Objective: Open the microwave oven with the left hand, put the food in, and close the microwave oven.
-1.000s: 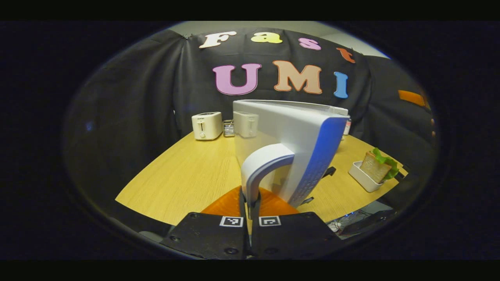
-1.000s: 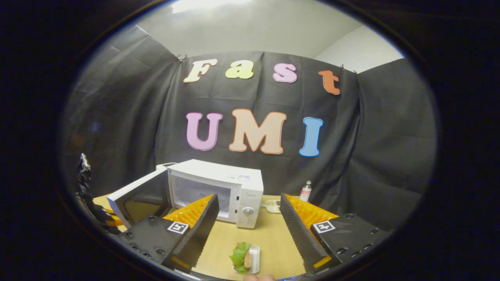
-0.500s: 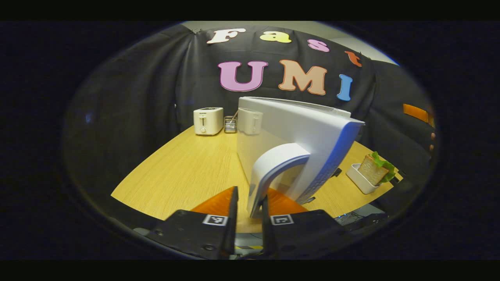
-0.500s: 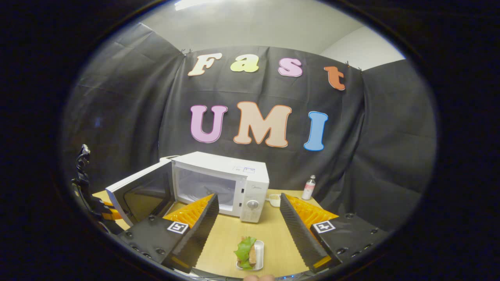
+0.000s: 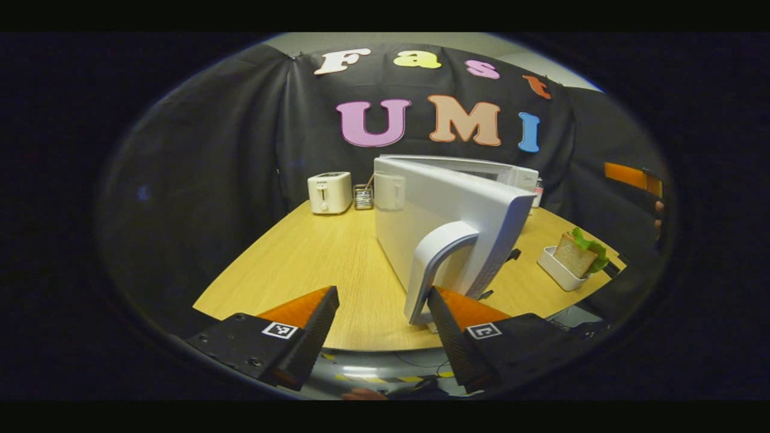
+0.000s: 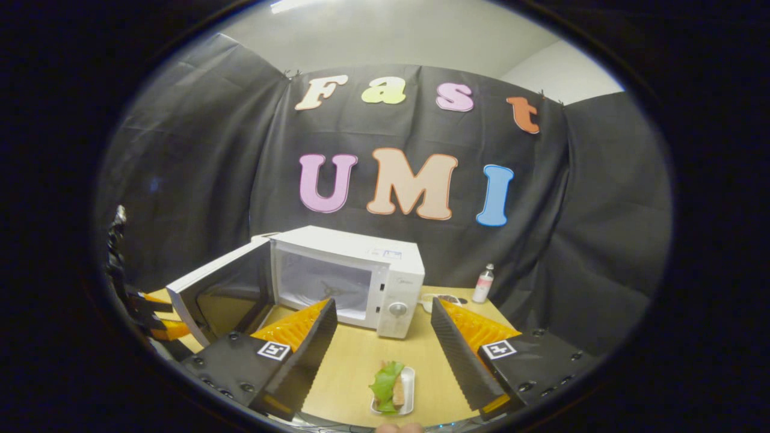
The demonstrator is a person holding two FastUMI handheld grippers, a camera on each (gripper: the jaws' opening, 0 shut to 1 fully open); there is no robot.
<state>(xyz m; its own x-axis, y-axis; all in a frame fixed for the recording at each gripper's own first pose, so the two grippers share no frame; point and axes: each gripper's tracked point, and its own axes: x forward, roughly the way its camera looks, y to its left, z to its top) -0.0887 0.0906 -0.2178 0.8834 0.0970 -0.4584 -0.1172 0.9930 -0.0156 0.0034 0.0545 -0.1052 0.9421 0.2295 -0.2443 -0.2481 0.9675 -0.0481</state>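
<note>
The white microwave (image 6: 385,264) stands on the wooden table (image 6: 361,361) with its door (image 6: 210,294) swung wide to the left and the cavity (image 6: 322,285) showing. In the left gripper view I see the door's outer face (image 5: 445,198) and its curved handle (image 5: 436,264). My left gripper (image 5: 382,316) is open, its right finger just beside the handle's lower end and not pressing on it. A sandwich with lettuce (image 6: 391,385) (image 5: 577,252) lies in a small white tray. Above that tray my right gripper (image 6: 382,340) hangs open and holds nothing.
Two white toasters (image 5: 329,192) (image 5: 390,190) and a small rack stand at the back of the table. A small bottle (image 6: 483,284) and a dish (image 6: 445,299) sit right of the microwave. The left gripper (image 6: 150,313) shows by the door's edge. The table's front edge is close below.
My left gripper has opened, let go of the door handle and drawn back a little. The door has stayed wide open. The right gripper has stayed open, shifting only slightly.
</note>
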